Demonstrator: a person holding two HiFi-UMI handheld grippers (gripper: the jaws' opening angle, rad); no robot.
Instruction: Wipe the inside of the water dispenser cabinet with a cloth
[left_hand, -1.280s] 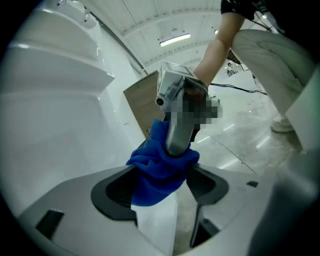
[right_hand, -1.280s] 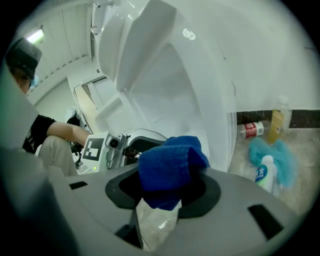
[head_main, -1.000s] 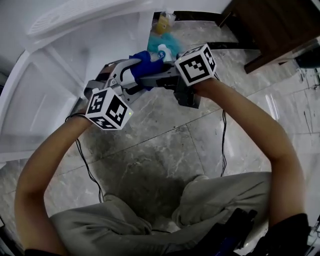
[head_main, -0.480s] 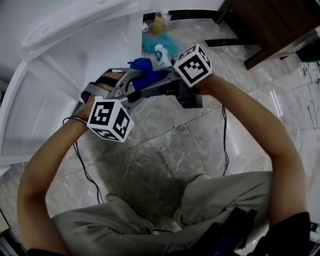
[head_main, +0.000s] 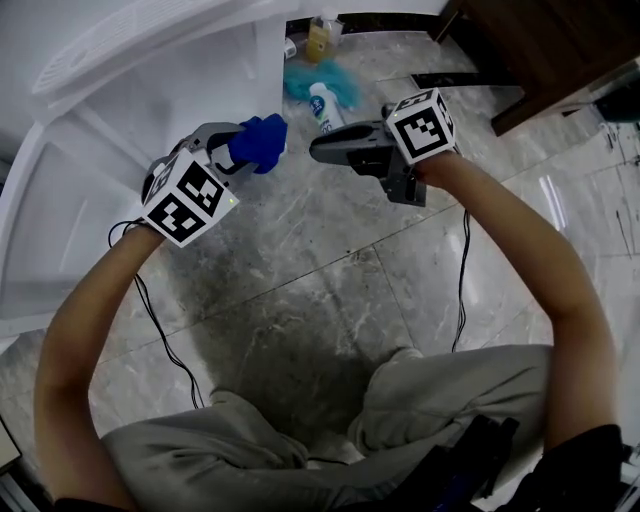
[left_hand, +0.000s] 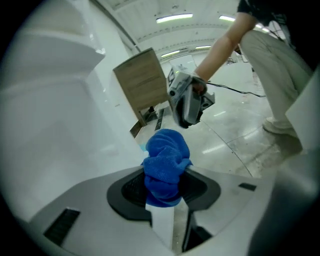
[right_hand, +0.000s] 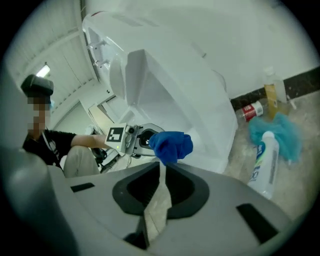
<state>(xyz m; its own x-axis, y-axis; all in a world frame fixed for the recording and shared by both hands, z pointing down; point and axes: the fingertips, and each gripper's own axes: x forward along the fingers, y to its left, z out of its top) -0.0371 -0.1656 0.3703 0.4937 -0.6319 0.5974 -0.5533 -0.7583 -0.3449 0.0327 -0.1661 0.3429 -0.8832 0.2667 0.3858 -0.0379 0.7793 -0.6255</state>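
A bunched blue cloth (head_main: 260, 141) sits between the pads of my left gripper (head_main: 243, 148), whose jaws are closing on it. In the left gripper view the blue cloth (left_hand: 165, 166) fills the gap between the jaws. This gripper hangs just in front of the white water dispenser cabinet (head_main: 110, 120). My right gripper (head_main: 318, 150) stands apart to the right, pointing at the cloth. Its jaws are closing to a narrow gap with nothing between them. From the right gripper view the cloth (right_hand: 171, 145) shows ahead, with the cabinet (right_hand: 170, 85) behind it.
On the grey marble floor by the cabinet's far corner lie a white bottle (head_main: 322, 105), a teal rag (head_main: 298, 82), a yellow bottle (head_main: 320, 40) and a red can (right_hand: 250, 111). Dark wooden furniture (head_main: 540, 50) stands at the upper right. Cables trail on the floor (head_main: 450, 300).
Both grippers met at the blue cloth earlier. The right gripper has since drawn off to the right without it, and the left has swung left towards the cabinet with the cloth.
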